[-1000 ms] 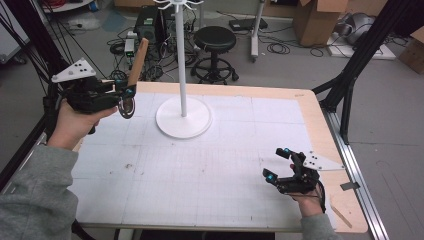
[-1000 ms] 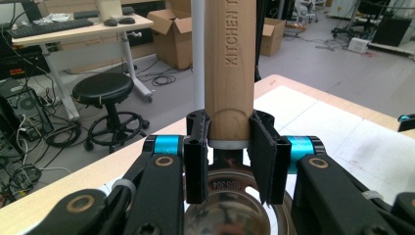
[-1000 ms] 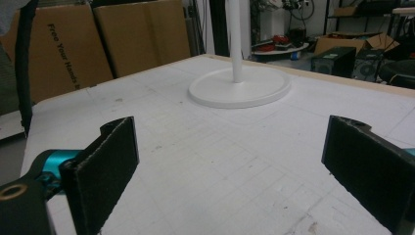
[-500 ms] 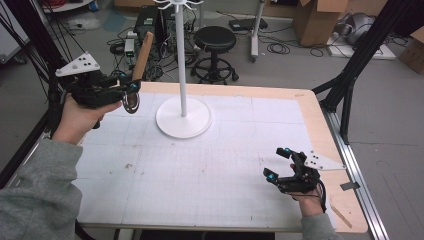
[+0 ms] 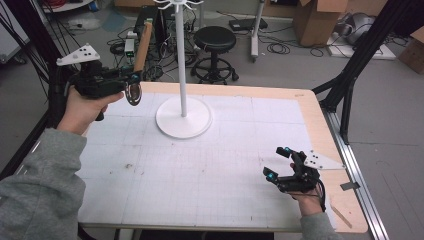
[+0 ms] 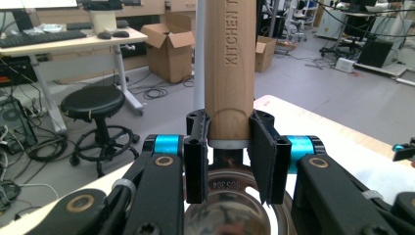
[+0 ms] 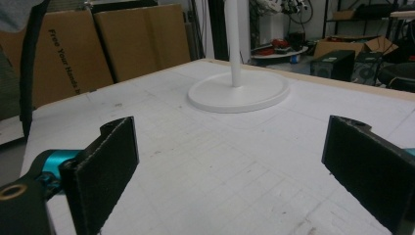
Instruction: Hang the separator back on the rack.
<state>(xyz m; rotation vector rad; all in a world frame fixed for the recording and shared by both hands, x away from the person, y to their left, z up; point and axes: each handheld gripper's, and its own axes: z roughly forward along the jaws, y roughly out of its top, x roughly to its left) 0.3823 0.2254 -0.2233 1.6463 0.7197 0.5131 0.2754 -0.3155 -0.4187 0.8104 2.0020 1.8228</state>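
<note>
My left gripper (image 5: 131,79) is raised above the table's far left corner, shut on a kitchen utensil with a wooden handle (image 5: 143,46) and a round steel head (image 5: 133,94). In the left gripper view the jaws clamp the handle (image 6: 230,73) just above the steel head (image 6: 230,210); the handle points up. A white stand with a round base (image 5: 183,117) and a thin pole (image 5: 180,55) rises just right of the utensil. My right gripper (image 5: 278,163) rests open near the table's front right, nothing between its jaws (image 7: 230,171).
The white gridded table top (image 5: 210,170) has a wooden rim (image 5: 320,125). Behind the table stand a black stool (image 5: 215,55), cables and cardboard boxes (image 5: 315,20). The stand's hooks (image 5: 179,3) sit at the pole's top. A black frame leg (image 5: 350,75) is at the right.
My left gripper has lifted the utensil higher and carried it slightly toward the stand. The right gripper has stayed still and open.
</note>
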